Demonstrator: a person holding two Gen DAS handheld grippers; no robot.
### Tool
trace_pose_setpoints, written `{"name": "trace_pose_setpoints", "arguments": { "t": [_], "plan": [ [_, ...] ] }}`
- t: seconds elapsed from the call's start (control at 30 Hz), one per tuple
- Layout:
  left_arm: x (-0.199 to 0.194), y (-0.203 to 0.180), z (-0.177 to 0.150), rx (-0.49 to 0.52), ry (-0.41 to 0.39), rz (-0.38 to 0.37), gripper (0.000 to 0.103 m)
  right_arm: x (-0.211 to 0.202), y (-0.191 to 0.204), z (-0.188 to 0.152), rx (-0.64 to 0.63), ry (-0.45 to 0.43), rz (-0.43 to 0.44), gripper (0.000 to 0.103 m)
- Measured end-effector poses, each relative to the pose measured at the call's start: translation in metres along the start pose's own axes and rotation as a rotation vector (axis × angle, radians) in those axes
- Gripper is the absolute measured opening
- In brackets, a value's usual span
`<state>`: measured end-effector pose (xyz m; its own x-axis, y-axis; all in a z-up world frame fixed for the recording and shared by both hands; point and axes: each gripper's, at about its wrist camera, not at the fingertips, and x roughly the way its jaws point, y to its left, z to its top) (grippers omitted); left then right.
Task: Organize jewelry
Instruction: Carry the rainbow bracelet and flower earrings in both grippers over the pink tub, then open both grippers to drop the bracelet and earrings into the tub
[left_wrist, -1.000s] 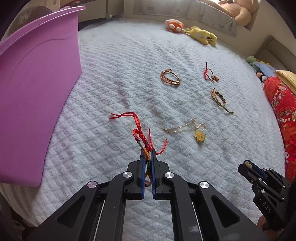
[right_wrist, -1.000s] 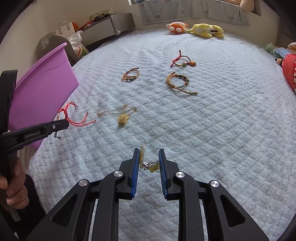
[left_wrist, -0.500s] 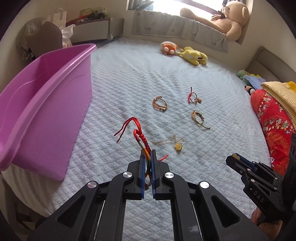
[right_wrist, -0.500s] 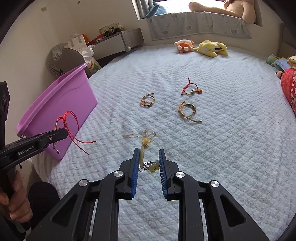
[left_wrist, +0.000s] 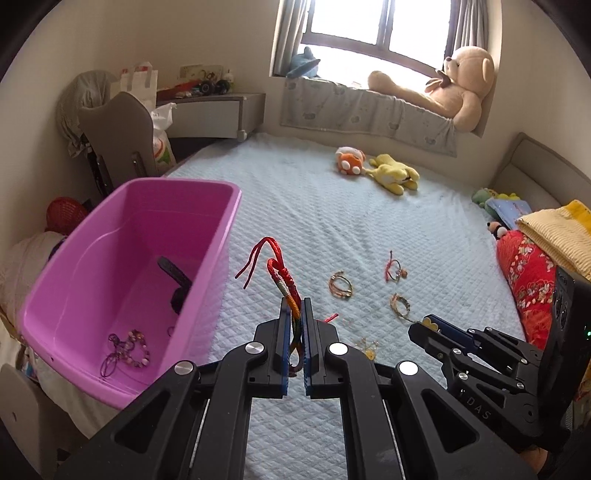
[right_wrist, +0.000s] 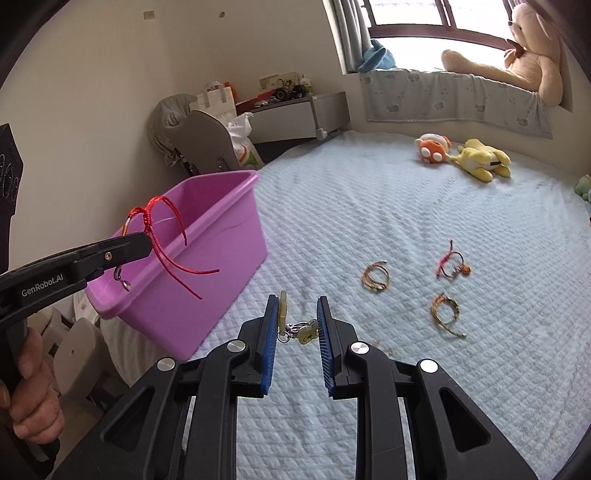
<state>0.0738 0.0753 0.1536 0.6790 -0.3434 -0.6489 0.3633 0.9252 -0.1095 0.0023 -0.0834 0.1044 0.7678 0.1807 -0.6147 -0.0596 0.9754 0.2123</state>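
My left gripper (left_wrist: 294, 306) is shut on a red cord bracelet (left_wrist: 282, 275) with a multicoloured braid, held high above the bed beside the purple bin (left_wrist: 221, 236). In the right wrist view the same bracelet (right_wrist: 162, 236) hangs from the left gripper (right_wrist: 146, 240) over the bin (right_wrist: 229, 229). My right gripper (right_wrist: 297, 310) is shut on a small yellow charm piece (right_wrist: 304, 330) with a metal clasp, stretched between its pads. Three bracelets (left_wrist: 340, 286) (left_wrist: 395, 267) (left_wrist: 400, 306) and a gold necklace (left_wrist: 364, 345) lie on the bed.
The bin holds a beaded bracelet (left_wrist: 129, 352) and a dark strap (left_wrist: 175, 277). Plush toys (left_wrist: 391, 173) lie far up the bed. A red quilt (left_wrist: 528, 273) is at the right edge. A grey chair (left_wrist: 118, 140) stands behind the bin.
Both grippers have risen well above the bed with their pieces. The left gripper has carried the red bracelet up toward the bin; the inside of the bin has come into view.
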Motion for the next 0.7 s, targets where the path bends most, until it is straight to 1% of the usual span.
{"name": "trace_pose_setpoints", "arguments": {
  "t": [0.07,0.17,0.3,0.43,0.6,0.7],
  "plan": [
    [-0.004,0.018,0.010,-0.014,-0.015,0.023,0.006,0.009,0.016,0.015,-0.023,-0.003,0.032,0.020],
    [-0.007,0.047,0.020,-0.045,-0.031,0.079,0.006,0.025,0.041,0.039,-0.043,0.000,0.100,0.020],
    [-0.001,0.093,0.025,-0.110,-0.016,0.167,0.006,0.055,0.075,0.068,-0.071,0.021,0.172,0.020],
    [0.011,0.135,0.020,-0.177,0.021,0.238,0.006,0.088,0.105,0.087,-0.113,0.065,0.213,0.020],
    [0.031,0.177,0.011,-0.274,0.095,0.284,0.006,0.124,0.139,0.104,-0.142,0.132,0.265,0.021],
    [0.045,0.193,0.003,-0.307,0.145,0.317,0.006,0.149,0.157,0.110,-0.165,0.203,0.268,0.021]
  ]
}}
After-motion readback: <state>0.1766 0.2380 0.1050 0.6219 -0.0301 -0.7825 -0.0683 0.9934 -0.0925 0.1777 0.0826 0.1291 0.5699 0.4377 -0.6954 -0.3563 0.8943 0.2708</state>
